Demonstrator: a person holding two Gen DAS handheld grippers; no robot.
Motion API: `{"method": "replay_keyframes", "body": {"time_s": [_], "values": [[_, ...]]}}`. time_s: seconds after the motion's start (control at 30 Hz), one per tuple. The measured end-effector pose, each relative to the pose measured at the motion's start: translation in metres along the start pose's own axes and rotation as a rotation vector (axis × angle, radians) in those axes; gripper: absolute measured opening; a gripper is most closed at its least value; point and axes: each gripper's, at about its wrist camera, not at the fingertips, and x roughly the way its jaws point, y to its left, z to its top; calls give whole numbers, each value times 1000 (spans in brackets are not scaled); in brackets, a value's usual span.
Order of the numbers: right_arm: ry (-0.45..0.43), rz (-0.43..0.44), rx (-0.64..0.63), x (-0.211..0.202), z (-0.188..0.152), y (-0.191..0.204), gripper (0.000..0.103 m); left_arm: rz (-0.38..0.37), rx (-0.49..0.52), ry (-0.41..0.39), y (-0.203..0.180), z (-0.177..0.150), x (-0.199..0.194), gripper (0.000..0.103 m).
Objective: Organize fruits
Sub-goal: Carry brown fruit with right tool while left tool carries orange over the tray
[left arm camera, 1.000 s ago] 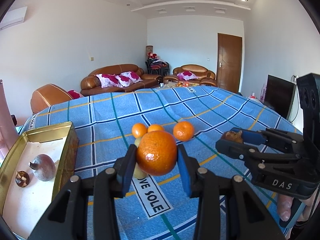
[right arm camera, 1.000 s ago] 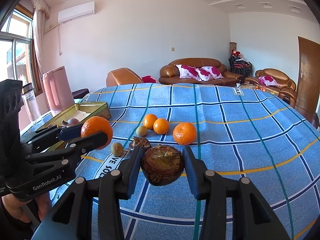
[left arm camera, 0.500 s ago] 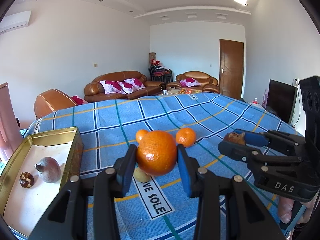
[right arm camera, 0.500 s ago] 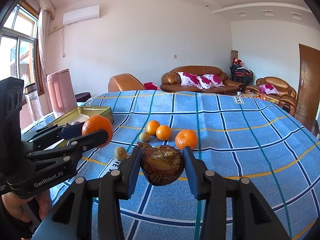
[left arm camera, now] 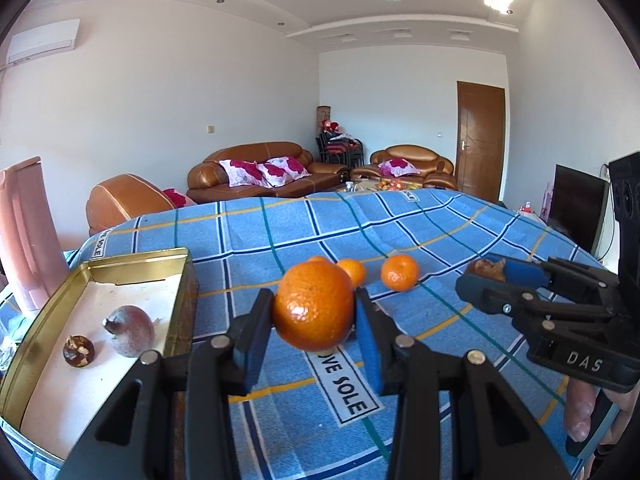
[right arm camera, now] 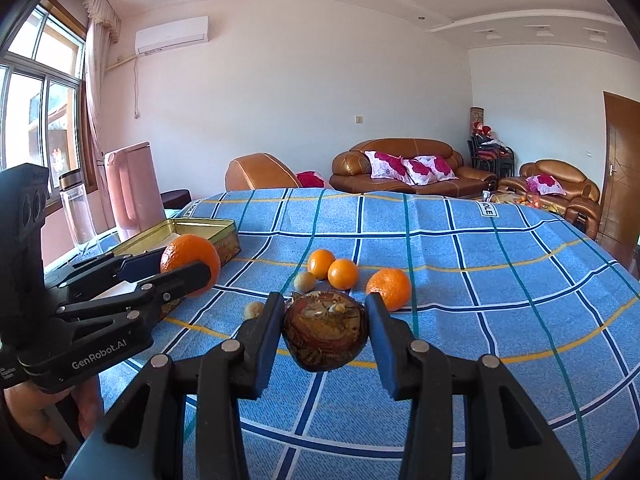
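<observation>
Orange (left arm camera: 314, 311): I have it clamped in my left gripper (left arm camera: 312, 320).
Brown fruit (right arm camera: 325, 332): pinched by my right gripper (right arm camera: 325, 334).

White walls and a recessed ceiling with spotlights enclose brown leather sofas with pink floral cushions (right arm camera: 412, 168) at twelve o'clock, a brown wooden door (left arm camera: 480, 140) at two, a sunlit curtained window (right arm camera: 40, 92) at ten.

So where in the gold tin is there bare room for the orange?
The gold tin is bare along its far end and near end. Its middle is taken: a reddish fruit with a small dark fruit beside it. The orange sits in the left tool.
</observation>
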Motion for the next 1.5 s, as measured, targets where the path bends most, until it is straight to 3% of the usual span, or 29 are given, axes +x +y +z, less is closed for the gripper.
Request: {"method": "replay_keyframes", "body": {"time_s": [0.3, 0.77, 1.5], "values": [[-34, 94, -13, 3, 43, 31, 44, 141, -33, 15, 54, 4, -21, 41], [-7, 224, -72, 36, 80, 97, 44, 275, -104, 86, 127, -2, -32, 41], [116, 316, -117, 109, 75, 171, 44, 335, -151, 179, 178, -16, -20, 41]]}}
